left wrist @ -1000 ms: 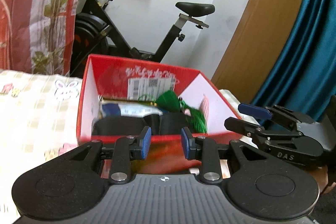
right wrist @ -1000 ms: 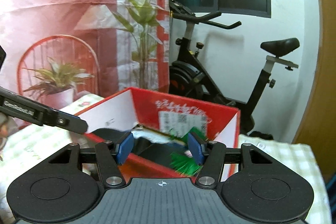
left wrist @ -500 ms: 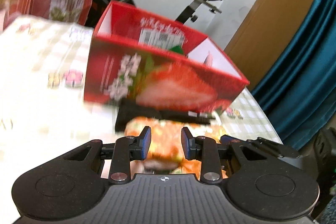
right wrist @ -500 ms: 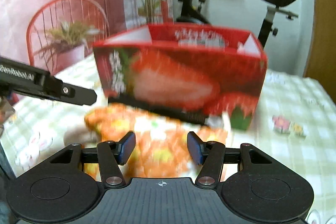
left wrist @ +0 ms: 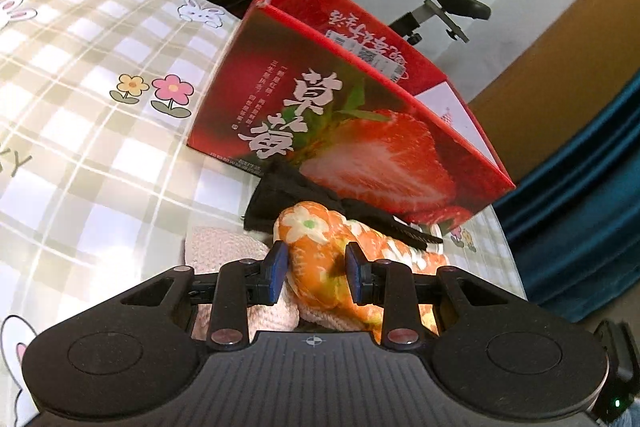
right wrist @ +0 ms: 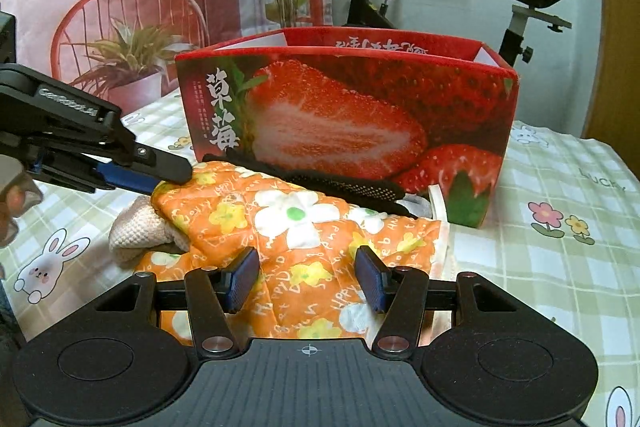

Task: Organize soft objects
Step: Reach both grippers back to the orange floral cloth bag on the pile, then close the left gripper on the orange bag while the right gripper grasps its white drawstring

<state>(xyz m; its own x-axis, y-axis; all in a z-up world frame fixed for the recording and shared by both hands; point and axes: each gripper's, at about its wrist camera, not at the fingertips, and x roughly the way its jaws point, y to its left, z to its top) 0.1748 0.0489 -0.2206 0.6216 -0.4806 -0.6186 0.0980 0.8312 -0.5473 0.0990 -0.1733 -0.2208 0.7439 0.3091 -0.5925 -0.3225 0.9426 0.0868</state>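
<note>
Both claws released: left claw and right claw straddle orange cloth, perhaps touching.

Both hand-held grippers dropped from above the box to the orange cloth.

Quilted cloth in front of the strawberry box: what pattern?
Orange quilted cloth with white and yellow flowers and white lettering; clearest in the right wrist view.

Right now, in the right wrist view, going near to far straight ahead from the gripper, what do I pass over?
right gripper → orange floral cloth → black glove → strawberry box → exercise bike
</note>
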